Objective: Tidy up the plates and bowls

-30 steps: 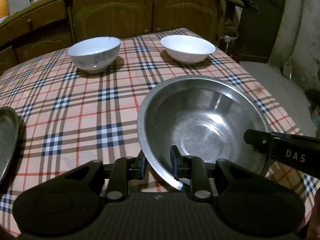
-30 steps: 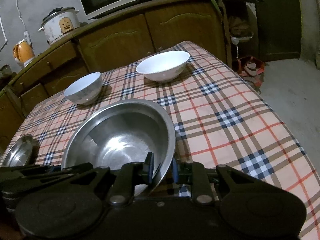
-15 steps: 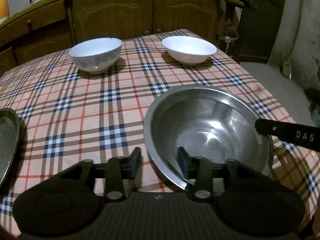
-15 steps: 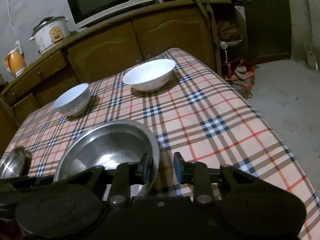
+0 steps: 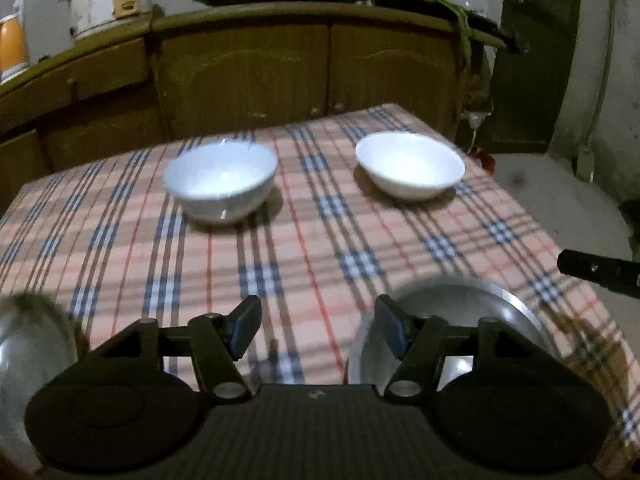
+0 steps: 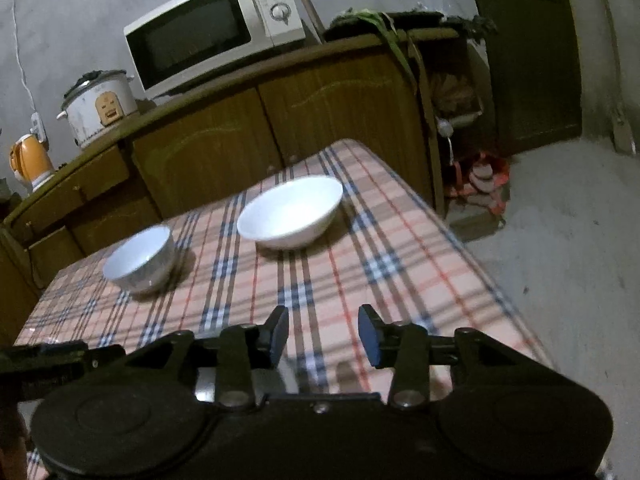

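On plaid cloth (image 5: 320, 240), two white bowls (image 5: 220, 179)

Big steel bowl (image 5: 460, 320) upright at near edge of plaid tablecloth (image 5: 320, 248), steel plate (image 5: 28, 344) at near-left edge, deep white bowl (image 5: 220, 184) far-left, shallow white bowl (image 5: 410, 170) far-right, both upright, empty, well apart.

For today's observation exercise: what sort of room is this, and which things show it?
Probably a home kitchen: a microwave and rice cooker on wooden cabinets, bowls on a checked tablecloth.
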The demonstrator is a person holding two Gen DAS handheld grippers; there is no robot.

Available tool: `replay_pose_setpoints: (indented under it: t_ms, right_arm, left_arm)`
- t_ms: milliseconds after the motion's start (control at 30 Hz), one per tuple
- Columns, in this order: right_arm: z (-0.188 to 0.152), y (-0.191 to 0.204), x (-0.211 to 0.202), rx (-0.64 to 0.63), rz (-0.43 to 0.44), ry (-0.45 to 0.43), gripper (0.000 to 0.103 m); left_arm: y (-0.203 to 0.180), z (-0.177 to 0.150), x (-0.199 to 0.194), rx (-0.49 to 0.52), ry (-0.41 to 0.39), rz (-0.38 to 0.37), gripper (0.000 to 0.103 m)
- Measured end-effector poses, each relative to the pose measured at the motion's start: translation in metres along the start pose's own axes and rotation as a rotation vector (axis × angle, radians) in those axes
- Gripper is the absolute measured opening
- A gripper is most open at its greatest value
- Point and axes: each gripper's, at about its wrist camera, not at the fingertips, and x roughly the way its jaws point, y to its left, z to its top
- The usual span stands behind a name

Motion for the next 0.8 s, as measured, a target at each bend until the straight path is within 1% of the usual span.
replay_pose_setpoints:
  t_ms: [67,200,333,400,467,567,733,800]
  right_arm:
    - [0.013,-0.003,0.007,-0.002,0.010,-0.003,0.051]
    - [0.041,-0.011,0.026,-0.015,0.014,-0.009,0.061]
    - [0.068,-0.018,0.058,-0.024,0.018,-0.002,0.062]
    - [0.081,-0.023,0.080,-0.007,0.033,0.019,0.062]
    - [0.091,-0.024,0.100,-0.005,0.027,0.022,0.062]
    - [0.102,-0.024,0.133,-0.014,0.025,0.026,0.062]
    - [0.106,-0.027,0.186,0.000,0.013,0.083,0.062]
    - [0.105,-0.028,0.202,0.006,0.014,0.107,0.062]
  left_arm:
    - [-0.001,0.015,0.007,0.018,-0.009,-0.001,0.065]
    - [-0.004,0.044,0.030,0.033,0.001,-0.013,0.065]
    - [-0.010,0.065,0.062,0.052,0.025,-0.022,0.064]
    - [-0.015,0.074,0.078,0.050,0.041,-0.035,0.064]
    - [-0.021,0.083,0.097,0.051,0.053,-0.048,0.065]
    - [-0.029,0.098,0.127,0.032,0.076,-0.070,0.065]
    - [-0.034,0.111,0.170,0.023,0.108,-0.054,0.065]
    - [-0.033,0.113,0.184,0.016,0.123,-0.055,0.063]
